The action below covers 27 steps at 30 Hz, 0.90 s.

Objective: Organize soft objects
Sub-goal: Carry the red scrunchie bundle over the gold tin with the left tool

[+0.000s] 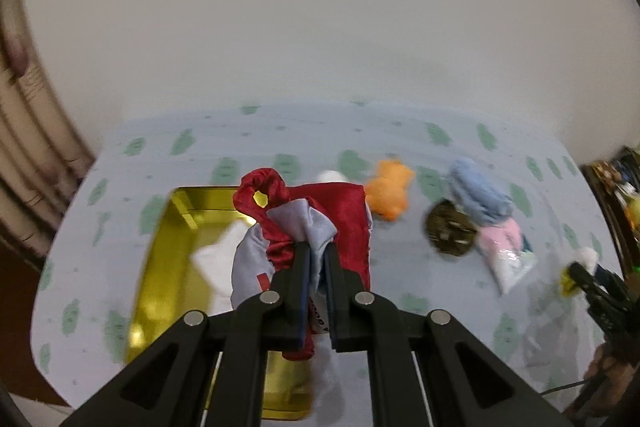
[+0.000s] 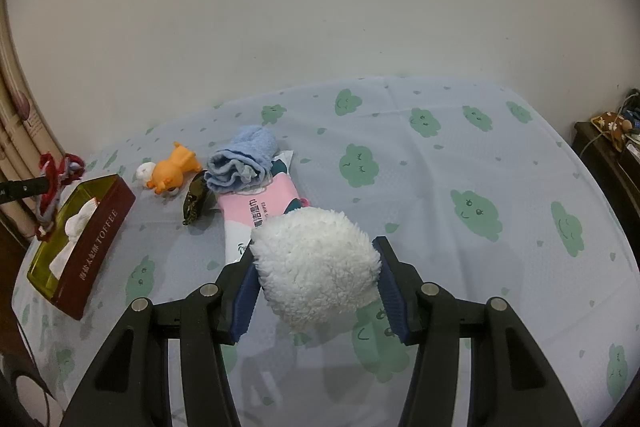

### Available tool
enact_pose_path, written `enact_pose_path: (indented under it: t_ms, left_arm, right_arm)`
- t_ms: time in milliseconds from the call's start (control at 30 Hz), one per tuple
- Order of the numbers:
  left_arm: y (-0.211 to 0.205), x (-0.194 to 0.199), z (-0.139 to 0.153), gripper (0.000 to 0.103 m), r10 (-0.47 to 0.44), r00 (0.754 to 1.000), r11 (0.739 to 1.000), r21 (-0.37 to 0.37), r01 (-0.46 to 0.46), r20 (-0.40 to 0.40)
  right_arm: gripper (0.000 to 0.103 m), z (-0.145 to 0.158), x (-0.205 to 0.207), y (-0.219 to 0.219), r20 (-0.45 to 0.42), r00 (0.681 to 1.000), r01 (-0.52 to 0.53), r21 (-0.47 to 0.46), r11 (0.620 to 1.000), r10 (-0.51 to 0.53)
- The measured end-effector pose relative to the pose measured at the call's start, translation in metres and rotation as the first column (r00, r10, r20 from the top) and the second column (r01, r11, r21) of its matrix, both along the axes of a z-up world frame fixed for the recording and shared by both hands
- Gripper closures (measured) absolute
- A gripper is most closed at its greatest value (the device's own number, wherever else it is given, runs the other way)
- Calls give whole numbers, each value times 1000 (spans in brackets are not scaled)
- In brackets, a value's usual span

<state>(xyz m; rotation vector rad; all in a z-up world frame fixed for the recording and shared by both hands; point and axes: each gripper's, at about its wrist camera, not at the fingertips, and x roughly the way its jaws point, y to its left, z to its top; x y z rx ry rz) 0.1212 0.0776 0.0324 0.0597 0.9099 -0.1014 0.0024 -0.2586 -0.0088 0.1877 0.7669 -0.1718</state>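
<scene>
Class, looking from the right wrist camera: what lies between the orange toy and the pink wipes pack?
A dark, flattish object lies between the orange toy and pink wipes pack, in the right wrist view.

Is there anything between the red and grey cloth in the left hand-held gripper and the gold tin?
Nothing visible. The cloth hangs from the left hand-held gripper just over the open tin, which already holds something white.

The right gripper [image 2: 316, 267] clamps a fluffy white plush [image 2: 316, 267] above the bed [image 2: 440, 195], with the pink wipes pack [image 2: 260, 211] just behind the plush and the toffee tin [image 2: 88, 243] far left.
</scene>
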Motion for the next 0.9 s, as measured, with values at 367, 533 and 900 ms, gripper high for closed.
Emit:
enact_pose_path:
  t_ms: [367,533,900]
  left_arm:
    - [68,8,-28,96,141,989,987,87,-137,-42]
    - [83,8,-48,96,171,982,981,101,-163,-77]
    - [99,9,-75,88,208,969,975,100,-196,-130]
  right_arm:
    - [52,-1,1,2,-8,1000,-2,-12,1000,2]
    - [52,-2,2,3,-12,1000,-2,-18,1000,1]
    - [52,-4,4,1,-24,1000,0,-27,1000,-1]
